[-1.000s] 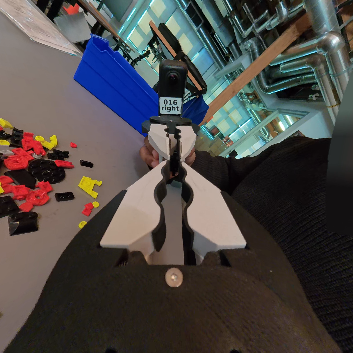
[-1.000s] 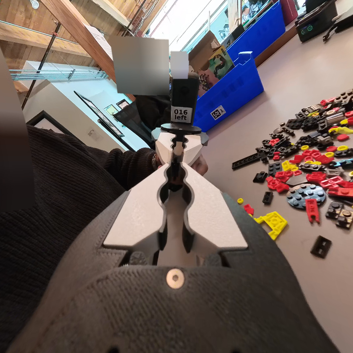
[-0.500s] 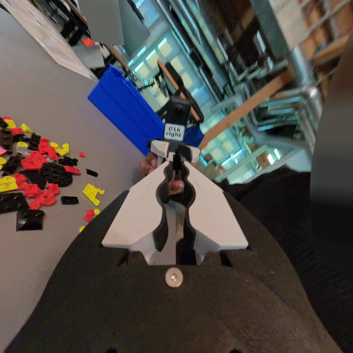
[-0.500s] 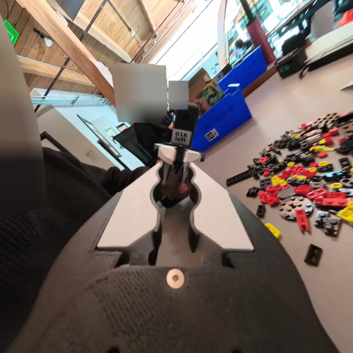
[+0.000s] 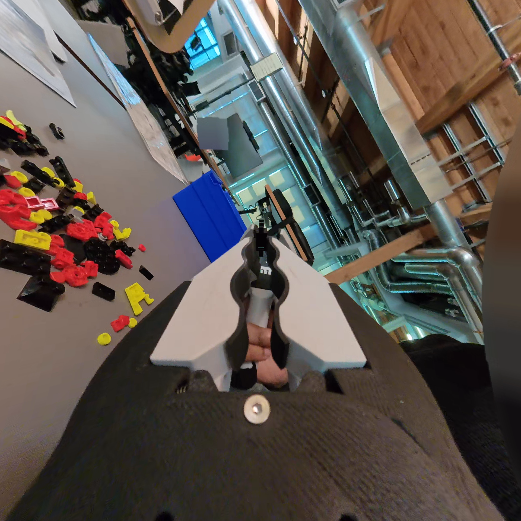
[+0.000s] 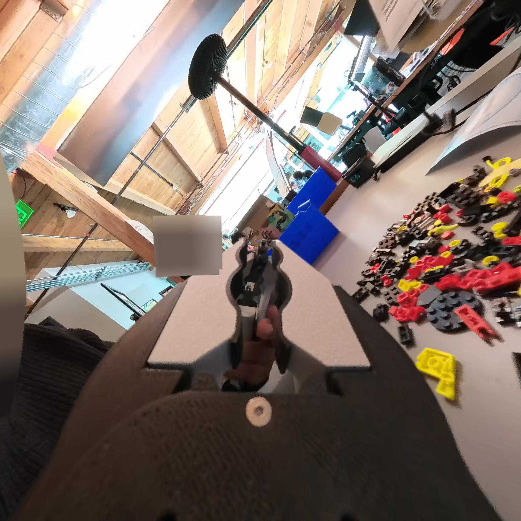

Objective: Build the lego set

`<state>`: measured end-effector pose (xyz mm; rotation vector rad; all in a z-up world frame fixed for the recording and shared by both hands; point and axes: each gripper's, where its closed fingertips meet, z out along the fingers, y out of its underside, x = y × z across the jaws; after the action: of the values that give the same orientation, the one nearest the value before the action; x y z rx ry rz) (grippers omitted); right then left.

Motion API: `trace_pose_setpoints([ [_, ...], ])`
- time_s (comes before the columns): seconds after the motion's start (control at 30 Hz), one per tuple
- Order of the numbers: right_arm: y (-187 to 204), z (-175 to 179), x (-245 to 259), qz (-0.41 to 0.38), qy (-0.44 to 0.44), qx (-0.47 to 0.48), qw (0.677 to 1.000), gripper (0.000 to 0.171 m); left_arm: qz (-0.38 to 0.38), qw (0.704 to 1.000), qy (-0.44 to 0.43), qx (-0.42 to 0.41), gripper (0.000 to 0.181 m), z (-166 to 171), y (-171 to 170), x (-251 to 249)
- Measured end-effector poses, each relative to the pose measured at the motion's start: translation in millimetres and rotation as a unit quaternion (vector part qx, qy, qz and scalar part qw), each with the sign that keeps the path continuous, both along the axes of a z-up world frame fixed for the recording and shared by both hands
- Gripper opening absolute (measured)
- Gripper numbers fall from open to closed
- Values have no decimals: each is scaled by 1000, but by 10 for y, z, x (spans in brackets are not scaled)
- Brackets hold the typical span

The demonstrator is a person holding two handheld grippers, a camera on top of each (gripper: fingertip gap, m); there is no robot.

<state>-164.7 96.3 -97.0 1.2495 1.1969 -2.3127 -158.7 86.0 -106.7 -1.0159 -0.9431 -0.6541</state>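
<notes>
**grippers nose to nose, bricks off to the side**

since a second ago my two grippers have closed in on each other: the opposite gripper, which stood clear above my fingertips, now shows only through the slot between my fingers, and more of the ceiling fills both views.

lego pieces [image 5: 70,234], red, black and yellow, lie loose in a pile on the grey table [image 5: 112,158], well apart from both grippers. at the pile's near edge lie a black round plate [image 5: 101,253] and, just beyond it, a yellow plate [image 5: 138,296] on its own.

my left gripper [image 5: 261,239] has its fingers drawn narrow. a small dark shape sits between the tips; i cannot tell whether it is a brick or part of the gripper behind. my right gripper [image 6: 262,245] is equally narrow, with the same doubt at its tips.

through each slot i see the hand [image 5: 262,355] that holds the facing gripper. a black knitted sleeve [image 5: 439,380] lies at the edge. a blue bin [image 5: 208,220] stands on the table beyond the fingertips.
</notes>
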Motion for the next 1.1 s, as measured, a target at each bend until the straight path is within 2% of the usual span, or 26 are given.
trace_pose_setpoints([
  [0.23,-94,-35,40,0,-18,-21,1000,4,-6,1000,-18,15,3,0,36,56],
  [0.67,-108,-34,53,36,-18,-10,999,3,-26,1000,8,13,3,17,57,103],
  [0.8,-83,-48,47,50,-15,11,999,3,-31,999,31,-15,10,-27,53,94],
  [0.97,-103,-90,50,86,-30,25,996,4,-77,995,60,-36,12,-46,68,126],
  [1.1,-177,-136,143,153,-35,50,986,3,-144,980,108,-82,9,-111,140,266],
])
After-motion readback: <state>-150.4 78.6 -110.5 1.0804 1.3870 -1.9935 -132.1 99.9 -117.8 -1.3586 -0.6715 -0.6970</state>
